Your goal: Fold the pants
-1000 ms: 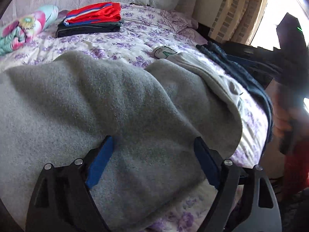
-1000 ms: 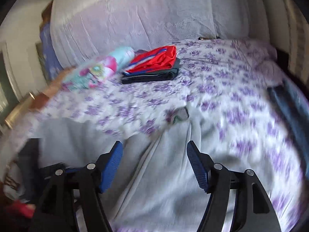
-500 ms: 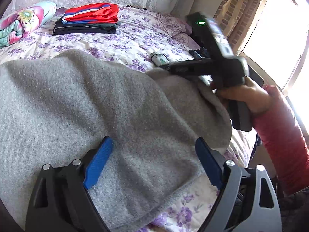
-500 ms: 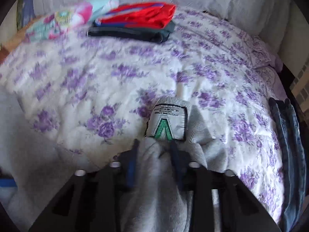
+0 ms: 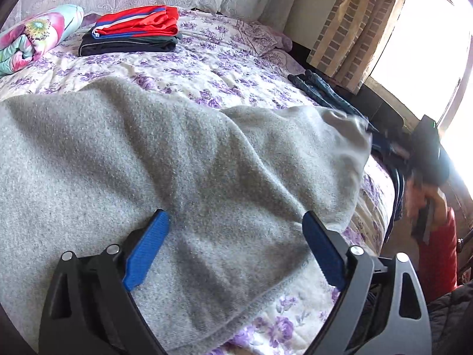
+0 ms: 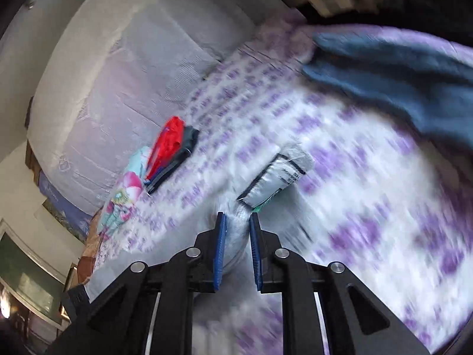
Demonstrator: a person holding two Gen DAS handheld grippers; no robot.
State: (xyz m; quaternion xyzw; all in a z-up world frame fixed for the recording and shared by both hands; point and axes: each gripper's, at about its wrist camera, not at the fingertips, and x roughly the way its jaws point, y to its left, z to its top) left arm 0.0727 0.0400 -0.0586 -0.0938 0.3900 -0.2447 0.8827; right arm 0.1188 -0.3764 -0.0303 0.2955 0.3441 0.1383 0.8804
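The grey pants [image 5: 177, 159] are spread along the bed's [image 5: 236, 68] front edge. Their fabric is pinched by the right gripper [image 6: 237, 224]; the left gripper [image 5: 233, 222] is held spread above them.

Right gripper clamped the pants and pulled them sideways

The right gripper [image 6: 238, 222], spread wide a second before, closed on a bunch of the grey fleece pants [image 5: 183, 171] beside their white sewn-in label [image 6: 273, 177], then swung from above the fabric out to the bed's window-side edge, drawing that end [image 5: 340, 127] with it.
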